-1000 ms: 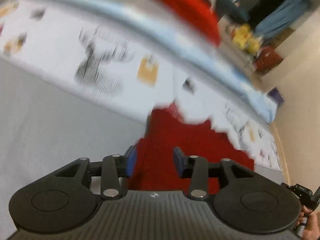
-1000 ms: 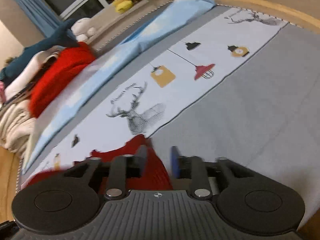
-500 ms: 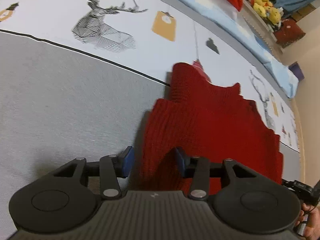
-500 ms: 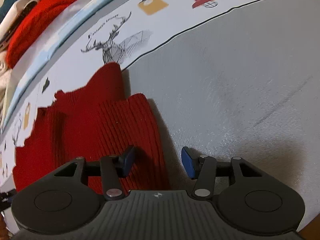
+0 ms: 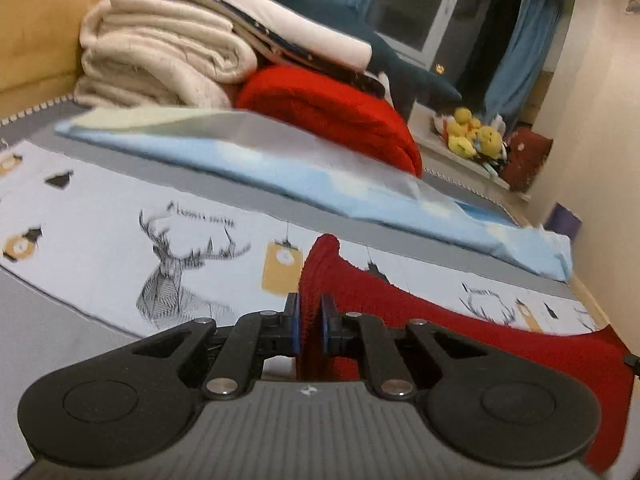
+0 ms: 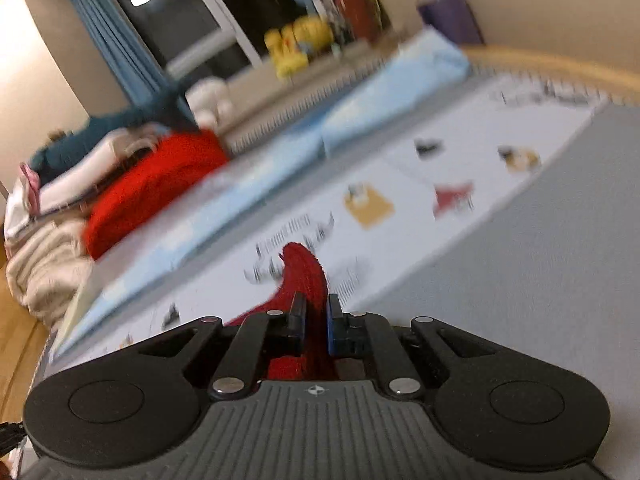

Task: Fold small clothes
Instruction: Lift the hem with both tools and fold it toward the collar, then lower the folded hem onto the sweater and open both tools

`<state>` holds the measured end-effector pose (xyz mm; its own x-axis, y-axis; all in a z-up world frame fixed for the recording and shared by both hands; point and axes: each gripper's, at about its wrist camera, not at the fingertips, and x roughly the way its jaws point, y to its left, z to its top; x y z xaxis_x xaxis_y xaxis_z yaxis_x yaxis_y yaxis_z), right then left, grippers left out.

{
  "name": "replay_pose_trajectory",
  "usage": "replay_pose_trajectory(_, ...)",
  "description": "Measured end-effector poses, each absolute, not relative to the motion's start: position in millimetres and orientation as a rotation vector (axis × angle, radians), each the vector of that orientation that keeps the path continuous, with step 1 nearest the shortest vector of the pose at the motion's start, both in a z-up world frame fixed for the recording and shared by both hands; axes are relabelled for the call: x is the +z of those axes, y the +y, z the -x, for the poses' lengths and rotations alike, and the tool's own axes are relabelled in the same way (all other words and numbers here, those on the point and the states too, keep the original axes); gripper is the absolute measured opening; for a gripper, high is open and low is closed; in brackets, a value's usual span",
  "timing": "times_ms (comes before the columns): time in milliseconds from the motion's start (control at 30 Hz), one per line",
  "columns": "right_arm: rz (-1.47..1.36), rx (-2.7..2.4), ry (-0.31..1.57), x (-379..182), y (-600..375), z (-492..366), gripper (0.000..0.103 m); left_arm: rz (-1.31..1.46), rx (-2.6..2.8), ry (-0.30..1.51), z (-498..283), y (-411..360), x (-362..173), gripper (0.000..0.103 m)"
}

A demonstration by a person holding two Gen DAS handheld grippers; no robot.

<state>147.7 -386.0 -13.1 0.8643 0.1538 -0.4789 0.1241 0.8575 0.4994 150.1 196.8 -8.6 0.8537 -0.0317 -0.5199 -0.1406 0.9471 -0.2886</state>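
Bedding with a deer print (image 5: 172,268) lies at the far left. The left gripper (image 5: 309,324) is clamped on the red knit garment (image 5: 460,328), its pads nearly together, the cloth stretching rightward above the sheet. The right gripper (image 6: 316,322) pinches the garment's other corner (image 6: 306,276) as tightly. A folded blue blanket (image 6: 384,100) lies beyond.

My left gripper (image 5: 310,322): matte black linkage arms, silver pivot screws, blue pads on the inner faces of the fingers (image 5: 294,322). Behind them a ribbed dark grey body with a small white emblem at centre, a round black disc either side. My right gripper (image 6: 316,322): same build, same silver screws, blue showing only on the right-hand finger (image 6: 332,326); view blurred.
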Motion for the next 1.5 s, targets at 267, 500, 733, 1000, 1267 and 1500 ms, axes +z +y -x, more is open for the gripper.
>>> replay_pose_trajectory(267, -0.398, -0.116, 0.911, -81, -360, -210, 0.009, 0.282, 0.109, 0.861, -188, 182, -62, 0.01)
replay_pose_trajectory(500, -0.405, -0.119, 0.745, -59, -352, -199, 0.009, 0.265, 0.121, 0.781, -186, 179, -45, 0.014)
replay_pose_trajectory(733, -0.469, -0.105, 0.941, -79, -368, -194, 0.017, 0.369, 0.018, 1.038, -167, 197, -64, 0.05)
replay_pose_trajectory(1000, -0.489, -0.001, 1.163, -102, -379, -143, 0.042, 0.388, -0.12, 1.245, -124, 202, -88, 0.047)
replay_pose_trajectory(1267, -0.53, 0.059, 1.052, -72, -388, -111, 0.012, 0.365, -0.144, 1.033, -101, 205, -42, 0.013)
replay_pose_trajectory(1500, -0.518, -0.011, 1.122, -78, -388, -111, 0.013, 0.244, -0.069, 1.25, -112, 192, -71, 0.021)
